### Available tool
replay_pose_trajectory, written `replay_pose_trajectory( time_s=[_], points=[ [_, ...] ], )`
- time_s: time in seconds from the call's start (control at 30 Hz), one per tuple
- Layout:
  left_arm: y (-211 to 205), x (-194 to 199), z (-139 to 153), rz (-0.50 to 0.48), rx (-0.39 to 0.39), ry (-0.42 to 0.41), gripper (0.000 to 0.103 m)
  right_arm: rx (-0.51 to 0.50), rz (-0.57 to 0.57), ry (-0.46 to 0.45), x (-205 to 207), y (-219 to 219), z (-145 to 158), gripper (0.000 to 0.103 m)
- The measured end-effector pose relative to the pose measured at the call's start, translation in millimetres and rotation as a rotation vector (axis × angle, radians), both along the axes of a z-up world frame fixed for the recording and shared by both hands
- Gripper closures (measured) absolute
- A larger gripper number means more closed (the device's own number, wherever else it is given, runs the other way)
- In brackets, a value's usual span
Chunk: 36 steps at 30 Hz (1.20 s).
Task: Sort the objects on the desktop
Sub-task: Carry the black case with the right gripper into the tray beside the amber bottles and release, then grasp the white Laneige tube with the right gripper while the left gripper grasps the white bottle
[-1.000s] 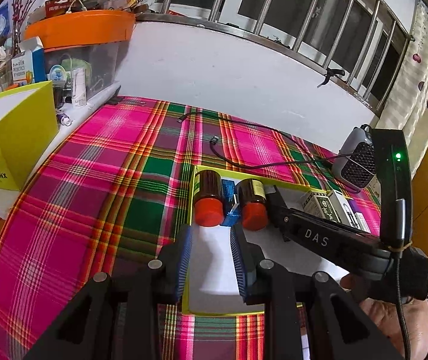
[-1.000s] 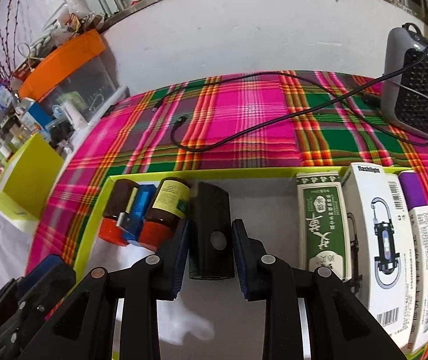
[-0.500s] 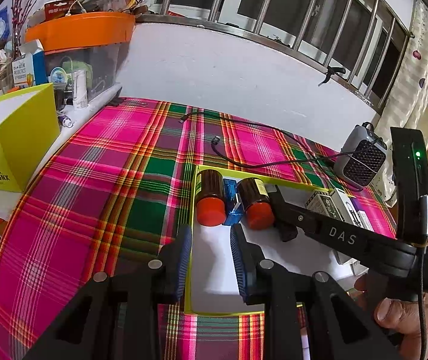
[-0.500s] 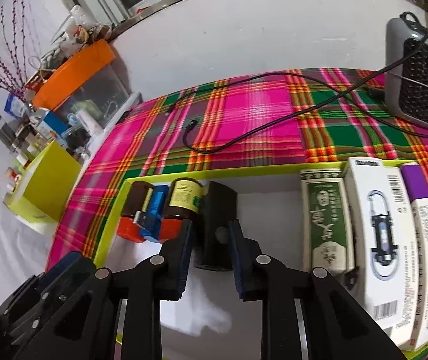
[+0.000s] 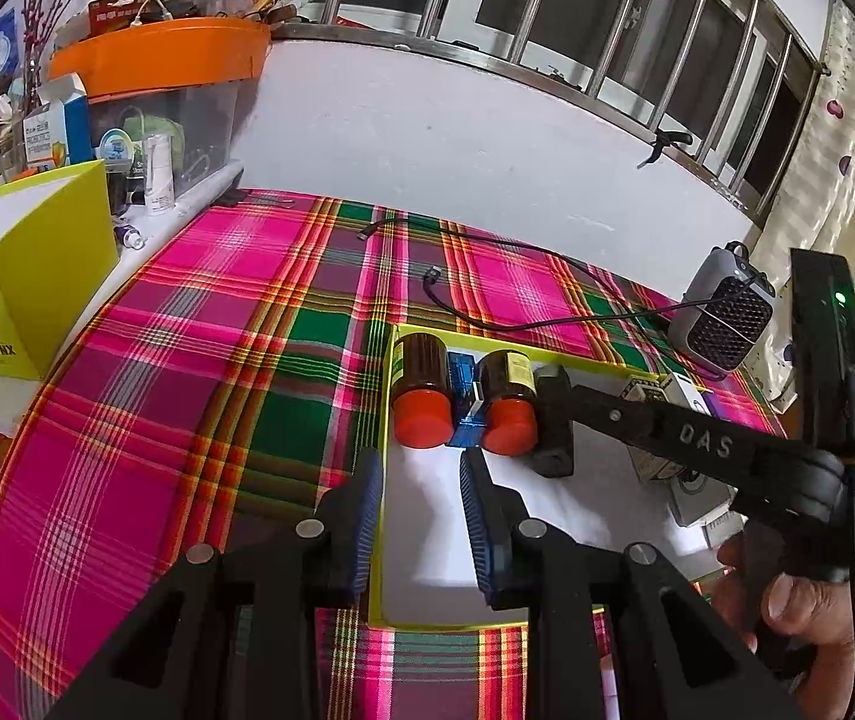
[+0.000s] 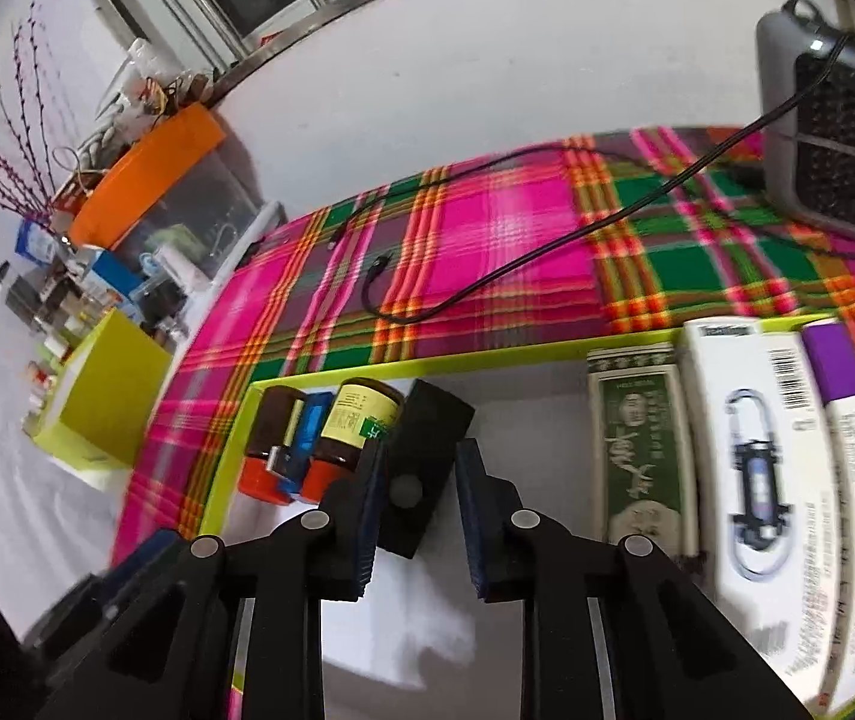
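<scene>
A lime-green tray (image 5: 595, 363) (image 6: 487, 354) with a white floor lies on the plaid cloth. At its left end two brown bottles with orange-red caps (image 5: 424, 390) (image 5: 508, 402) lie side by side, a blue item (image 5: 463, 390) between them. A black box (image 5: 553, 420) (image 6: 421, 456) lies against the right bottle (image 6: 361, 426). My right gripper (image 6: 418, 510) (image 5: 559, 402) straddles the near end of the black box, open, with a small gap on the right side. My left gripper (image 5: 418, 504) hovers open and empty over the tray's near-left corner.
A green box (image 6: 637, 450), a white box (image 6: 751, 468) and a purple-white box (image 6: 853, 420) fill the tray's right end. A grey heater (image 5: 727, 318) and its cable (image 6: 547, 252) lie behind. A yellow box (image 5: 19, 276) and an orange-lidded bin (image 5: 169, 60) stand left. A hand (image 5: 811, 600) holds the right gripper.
The right gripper has rolled and drawn back a little while the black box stays beside the bottle. The left gripper has barely moved.
</scene>
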State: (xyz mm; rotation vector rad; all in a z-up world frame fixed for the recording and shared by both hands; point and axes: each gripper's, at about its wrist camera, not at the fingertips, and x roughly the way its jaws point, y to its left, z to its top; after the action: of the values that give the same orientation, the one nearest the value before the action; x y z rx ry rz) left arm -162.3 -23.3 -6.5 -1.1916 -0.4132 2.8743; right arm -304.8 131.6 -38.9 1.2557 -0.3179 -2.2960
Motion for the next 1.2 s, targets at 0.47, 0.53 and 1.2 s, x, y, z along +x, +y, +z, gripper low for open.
replay_pose_trajectory(
  time_s=[0.47, 0.53, 1.2],
  points=[
    [3, 1, 1, -0.012, -0.001, 0.003, 0.077, 0.011, 0.038, 0.018, 2, -10, 8, 0.077],
    [3, 1, 1, -0.014, -0.004, 0.006, 0.077, 0.021, 0.048, 0.043, 9, -9, 15, 0.077],
    [57, 46, 10, -0.178, -0.047, 0.038, 0.073, 0.204, 0.046, 0.262, 126, 43, 43, 0.077]
  ],
)
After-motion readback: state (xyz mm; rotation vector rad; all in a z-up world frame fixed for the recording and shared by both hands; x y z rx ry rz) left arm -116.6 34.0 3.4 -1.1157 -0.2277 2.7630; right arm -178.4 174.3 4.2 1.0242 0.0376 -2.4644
